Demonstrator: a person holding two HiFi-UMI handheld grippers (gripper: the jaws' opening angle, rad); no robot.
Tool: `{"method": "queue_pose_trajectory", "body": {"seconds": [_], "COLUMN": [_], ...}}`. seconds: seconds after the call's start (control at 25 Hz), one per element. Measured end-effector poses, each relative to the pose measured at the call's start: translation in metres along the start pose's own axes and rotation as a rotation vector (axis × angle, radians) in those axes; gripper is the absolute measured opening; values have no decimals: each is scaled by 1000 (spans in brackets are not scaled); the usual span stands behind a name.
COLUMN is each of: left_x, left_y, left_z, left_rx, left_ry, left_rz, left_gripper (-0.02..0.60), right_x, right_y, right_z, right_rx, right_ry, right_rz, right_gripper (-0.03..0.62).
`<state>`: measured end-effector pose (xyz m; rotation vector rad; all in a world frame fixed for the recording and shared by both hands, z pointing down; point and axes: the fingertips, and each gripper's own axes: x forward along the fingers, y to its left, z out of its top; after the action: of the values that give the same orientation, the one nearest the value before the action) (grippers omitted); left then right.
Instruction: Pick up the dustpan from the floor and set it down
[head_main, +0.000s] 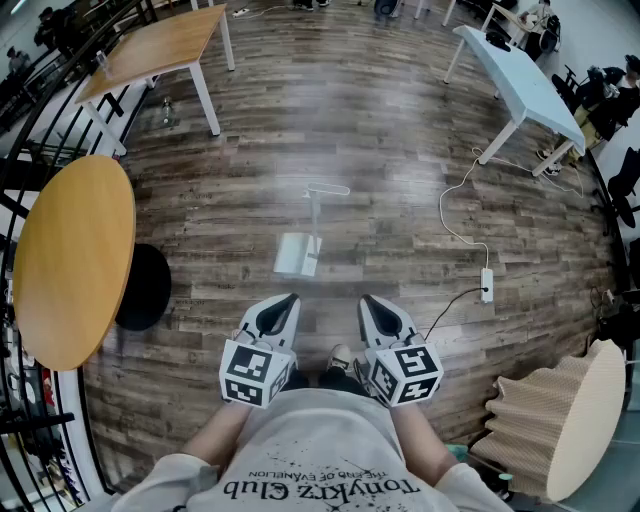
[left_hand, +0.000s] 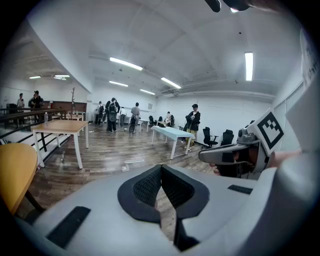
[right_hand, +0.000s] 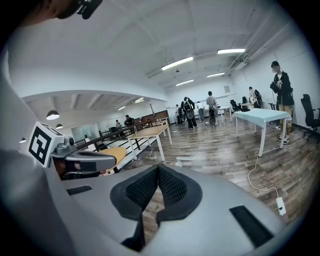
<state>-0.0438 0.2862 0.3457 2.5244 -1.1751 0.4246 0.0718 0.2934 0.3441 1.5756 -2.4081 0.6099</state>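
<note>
Reaching the dustpan (head_main: 297, 254) looks like the step in hand. It sits on the wood floor (head_main: 400, 150) at the middle of the head view, above the two grippers and apart from them. Its thin handle (head_main: 314, 215) runs up the frame to a short crossbar.

The left gripper (head_main: 283, 308) and the right gripper (head_main: 376, 308) hang low at the bottom centre, close to the person's body. Each gripper's own view shows its jaws pressed together at the tips with nothing between them.

To do this well, the person would probably step forward and spread one gripper's jaws before arriving. Closing across the narrow handle should work better than closing on the broad pan. The white cable (head_main: 455, 215) and power strip (head_main: 487, 285) at the right of the frame lie off that path.
</note>
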Motion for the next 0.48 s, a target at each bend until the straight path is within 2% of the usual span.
{"method": "queue_pose_trajectory", "body": {"seconds": [0.48], "left_x": [9], "left_y": [5], "left_z": [5], "left_rx": [2], "left_ry": [7], "left_rz": [6], "left_gripper": [23], "right_x": [13], "right_y": [-5], "right_z": [3], "right_rx": [12], "right_ry": [0], "right_rz": [17], "right_gripper": [25]}}
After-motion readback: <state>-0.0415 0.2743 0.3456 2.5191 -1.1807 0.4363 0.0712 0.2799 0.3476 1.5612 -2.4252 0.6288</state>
